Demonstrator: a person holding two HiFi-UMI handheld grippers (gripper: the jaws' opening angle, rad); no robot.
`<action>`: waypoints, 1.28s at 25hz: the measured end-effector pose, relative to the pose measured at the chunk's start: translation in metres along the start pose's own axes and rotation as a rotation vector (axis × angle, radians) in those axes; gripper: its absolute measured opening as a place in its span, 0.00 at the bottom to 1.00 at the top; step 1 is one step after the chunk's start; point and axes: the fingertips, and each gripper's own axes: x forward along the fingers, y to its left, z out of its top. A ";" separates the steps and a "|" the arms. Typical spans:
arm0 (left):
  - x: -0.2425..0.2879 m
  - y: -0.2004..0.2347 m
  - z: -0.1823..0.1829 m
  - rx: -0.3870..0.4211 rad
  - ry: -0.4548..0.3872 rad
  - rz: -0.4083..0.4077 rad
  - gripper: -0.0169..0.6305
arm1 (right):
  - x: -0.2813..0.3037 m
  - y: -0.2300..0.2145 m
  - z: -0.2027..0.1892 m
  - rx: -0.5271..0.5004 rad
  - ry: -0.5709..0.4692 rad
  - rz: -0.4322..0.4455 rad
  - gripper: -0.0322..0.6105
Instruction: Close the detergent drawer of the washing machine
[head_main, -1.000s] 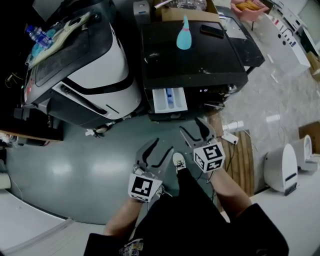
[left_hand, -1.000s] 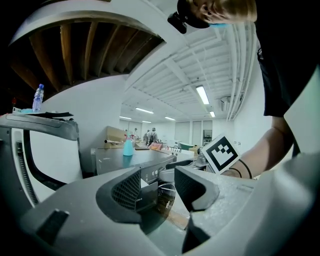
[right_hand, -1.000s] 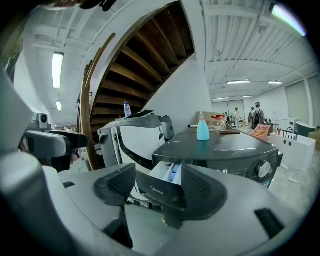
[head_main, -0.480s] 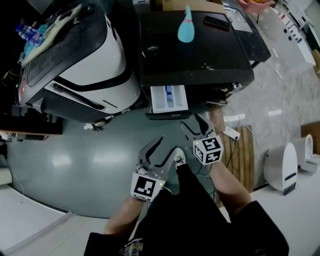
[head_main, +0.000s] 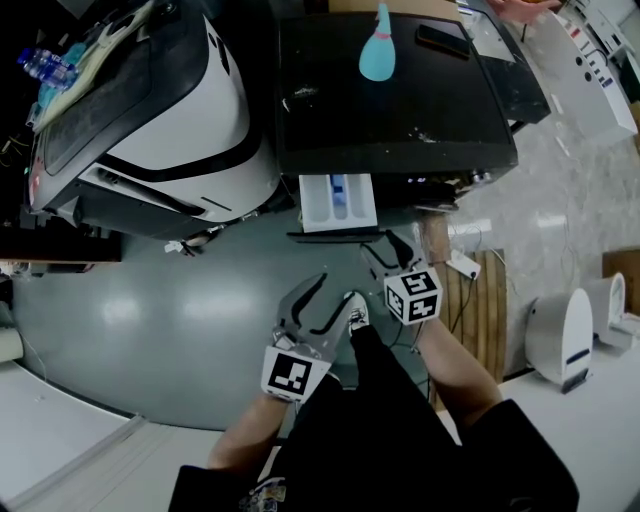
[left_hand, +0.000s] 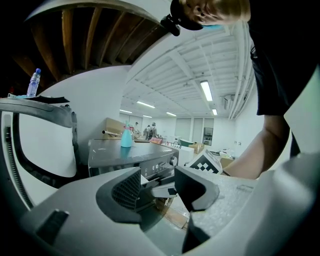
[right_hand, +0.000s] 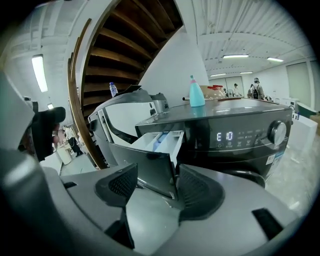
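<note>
Left claw (head_main: 334, 291) open, right claw (head_main: 384, 247) wide, just closing slightly, seemingly gripping nothing

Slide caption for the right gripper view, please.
Right gripper, open jaws just closing slightly, frames the front of the pulled-out drawer, not gripping it.

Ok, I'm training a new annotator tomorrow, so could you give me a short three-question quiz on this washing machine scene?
1. True or false: the detergent drawer of the washing machine is fully shut.
2. Which of these stands on the machine's top? A) a teal bottle B) a kettle C) a red bucket
3. Fill in: inside the drawer's white tray, the narrow insert is coloured ___.

Key: 1 false, it stands pulled out; 2 A; 3 blue.
</note>
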 end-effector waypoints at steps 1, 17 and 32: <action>0.002 0.001 -0.001 -0.004 0.000 0.000 0.32 | 0.003 -0.001 -0.003 0.004 0.008 0.004 0.45; 0.021 0.008 -0.003 -0.018 0.014 -0.009 0.32 | 0.014 -0.012 -0.016 0.119 0.044 -0.019 0.29; 0.027 0.013 -0.003 -0.043 0.012 -0.002 0.32 | 0.029 -0.024 -0.005 0.145 0.046 -0.033 0.25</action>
